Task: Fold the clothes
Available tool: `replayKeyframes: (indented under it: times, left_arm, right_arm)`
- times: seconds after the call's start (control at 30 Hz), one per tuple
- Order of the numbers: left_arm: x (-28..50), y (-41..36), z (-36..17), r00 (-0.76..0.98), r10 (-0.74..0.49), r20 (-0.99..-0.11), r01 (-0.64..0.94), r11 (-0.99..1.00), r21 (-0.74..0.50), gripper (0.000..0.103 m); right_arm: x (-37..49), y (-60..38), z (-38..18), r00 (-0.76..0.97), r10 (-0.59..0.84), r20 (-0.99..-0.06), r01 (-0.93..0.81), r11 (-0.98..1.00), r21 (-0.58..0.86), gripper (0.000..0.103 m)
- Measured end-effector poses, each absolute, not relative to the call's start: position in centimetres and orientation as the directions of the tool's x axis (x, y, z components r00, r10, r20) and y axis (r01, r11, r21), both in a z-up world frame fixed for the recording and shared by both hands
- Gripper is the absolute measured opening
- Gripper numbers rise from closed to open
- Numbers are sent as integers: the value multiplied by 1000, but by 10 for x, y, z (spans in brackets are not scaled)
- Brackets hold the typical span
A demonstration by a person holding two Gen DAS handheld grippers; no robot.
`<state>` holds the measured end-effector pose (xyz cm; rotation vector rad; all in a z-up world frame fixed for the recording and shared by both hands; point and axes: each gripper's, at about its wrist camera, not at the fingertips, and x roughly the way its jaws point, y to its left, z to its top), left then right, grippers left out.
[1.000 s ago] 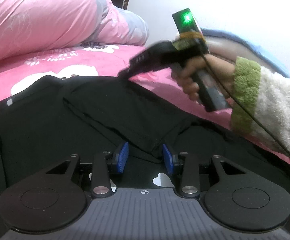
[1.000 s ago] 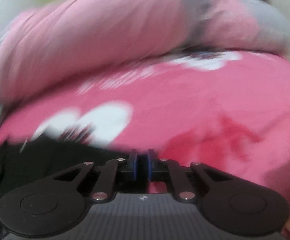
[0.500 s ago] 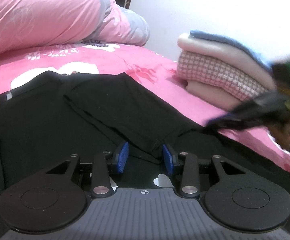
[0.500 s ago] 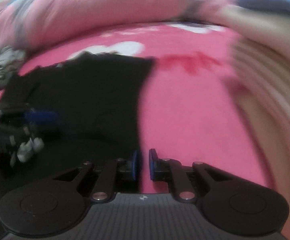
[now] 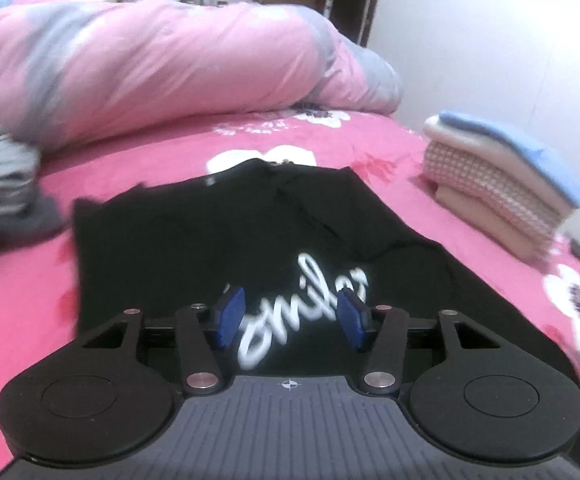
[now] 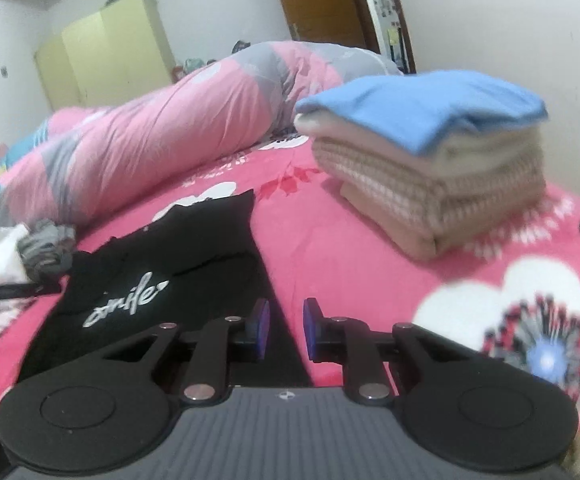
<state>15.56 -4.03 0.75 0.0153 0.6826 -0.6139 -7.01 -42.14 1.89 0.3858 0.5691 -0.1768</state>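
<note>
The left gripper [image 5: 292, 318], its jaws just opened wider and holding nothing, hovers over the black shirt [image 5: 249, 248] spread on the bed [image 5: 418, 160]; folded clothes [image 5: 502, 184] sit near the bed's right edge.

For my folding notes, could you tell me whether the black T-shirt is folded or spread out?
Partly folded: the black T-shirt lies flat, one sleeve turned inward over its chest.

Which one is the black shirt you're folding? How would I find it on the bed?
Look at the big bed with the bright pink flowered sheet. In front of the long rolled pink quilt and left of the neat stack of folded clothes, the black shirt lies flat. It is the only black thing spread out there, and it has curly white writing on it.
</note>
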Motion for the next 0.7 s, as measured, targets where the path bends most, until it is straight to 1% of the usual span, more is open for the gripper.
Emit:
replayKeyframes:
  times: [0.1, 0.17, 0.3, 0.4, 0.43, 0.5, 0.63, 0.7]
  left_arm:
    - [115, -8, 11, 609, -527, -592, 512, 832, -214, 55]
    - [89, 7, 6, 621, -508, -596, 487, 847, -214, 55]
    - [51, 32, -19, 638, -463, -615, 398, 882, -251, 55]
    - [25, 54, -43, 633, -429, -644, 328, 902, -279, 55]
    - [14, 61, -52, 630, -400, -666, 305, 916, -262, 55]
    - [-6, 75, -61, 625, -374, -685, 278, 927, -252, 55]
    - [-44, 99, -63, 642, -371, -670, 264, 928, -262, 55]
    - [-51, 104, -65, 635, -379, -674, 258, 925, -277, 55]
  right_arm:
    - [-72, -419, 3, 826, 29, -563, 225, 899, 376, 19]
    - [-65, -413, -11, 812, 56, -581, 212, 899, 383, 19]
    - [-55, -415, -36, 769, -24, -639, 281, 910, 303, 19]
    - [-68, -424, -57, 723, -18, -690, 305, 905, 296, 19]
    - [-81, -425, -59, 739, -19, -674, 293, 909, 295, 19]
    - [-107, -424, -59, 739, -33, -673, 306, 907, 291, 20]
    - [-153, -429, -59, 702, -76, -709, 420, 847, 325, 22]
    - [-171, -430, -58, 707, -88, -702, 463, 808, 364, 23]
